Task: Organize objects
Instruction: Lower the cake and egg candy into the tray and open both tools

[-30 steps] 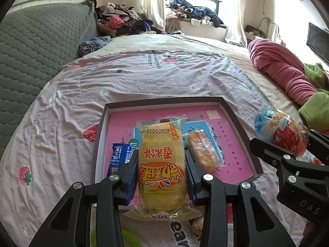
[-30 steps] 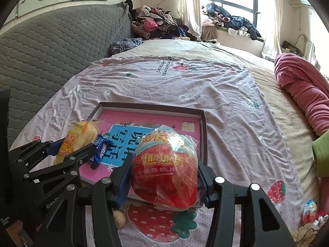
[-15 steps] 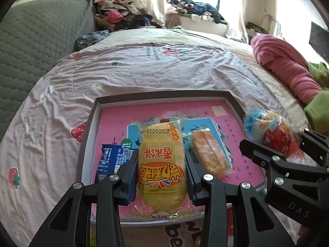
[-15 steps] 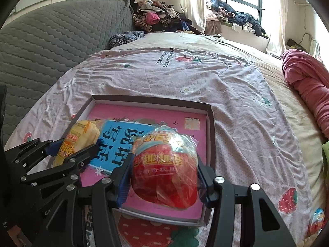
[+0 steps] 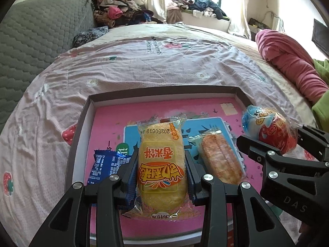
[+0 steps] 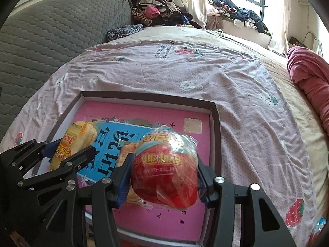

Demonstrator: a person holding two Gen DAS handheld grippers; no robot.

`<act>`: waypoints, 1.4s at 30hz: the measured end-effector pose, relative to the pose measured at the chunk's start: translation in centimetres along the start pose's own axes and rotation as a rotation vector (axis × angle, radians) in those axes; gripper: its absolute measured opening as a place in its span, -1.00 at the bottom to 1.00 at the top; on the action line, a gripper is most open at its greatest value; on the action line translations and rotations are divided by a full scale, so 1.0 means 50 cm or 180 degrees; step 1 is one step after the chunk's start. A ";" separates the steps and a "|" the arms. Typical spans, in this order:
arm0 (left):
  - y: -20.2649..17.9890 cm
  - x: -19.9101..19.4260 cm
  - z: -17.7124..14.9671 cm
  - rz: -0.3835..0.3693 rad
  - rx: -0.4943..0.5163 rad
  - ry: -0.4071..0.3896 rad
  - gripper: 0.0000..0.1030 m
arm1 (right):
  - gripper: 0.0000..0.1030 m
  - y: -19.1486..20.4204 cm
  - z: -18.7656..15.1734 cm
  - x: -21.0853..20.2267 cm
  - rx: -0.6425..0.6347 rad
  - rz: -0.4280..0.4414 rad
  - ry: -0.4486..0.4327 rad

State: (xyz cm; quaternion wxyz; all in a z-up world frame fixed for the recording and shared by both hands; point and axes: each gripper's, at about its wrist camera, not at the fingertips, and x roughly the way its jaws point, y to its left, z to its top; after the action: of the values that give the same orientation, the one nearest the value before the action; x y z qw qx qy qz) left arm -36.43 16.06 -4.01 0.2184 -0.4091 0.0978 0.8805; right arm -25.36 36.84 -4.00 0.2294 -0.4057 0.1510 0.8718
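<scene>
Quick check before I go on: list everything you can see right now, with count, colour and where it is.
yellow cake packet: 1, yellow, in left gripper, over tray
red egg-shaped snack: 1, red, clear wrap, in right gripper, over tray
blue packet: 1, blue, in tray, left
orange bread packet: 1, in tray, right of centre
tray: 1, pink floor, dark rim, on bed
bedsheet: 1, pink, strawberry print
blanket: 1, dark pink, right
left gripper: black
right gripper: black
</scene>
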 end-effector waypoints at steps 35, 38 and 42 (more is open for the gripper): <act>-0.017 0.068 -0.018 0.0040 0.0072 0.0177 -0.20 | 0.05 -0.021 0.010 0.068 0.0051 -0.0120 0.0165; -0.019 0.068 -0.019 0.0055 0.0086 0.0169 -0.18 | 0.05 -0.014 0.006 0.076 0.0004 -0.0133 0.0203; -0.017 0.069 -0.019 0.0053 0.0064 0.0169 -0.16 | 0.05 -0.012 0.004 0.078 0.0006 -0.0138 0.0207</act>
State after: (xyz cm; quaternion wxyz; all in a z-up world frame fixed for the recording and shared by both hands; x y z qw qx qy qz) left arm -37.37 17.52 -7.23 0.2126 -0.4293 0.1158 0.8701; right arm -27.36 38.54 -6.94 0.2437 -0.4368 0.1503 0.8528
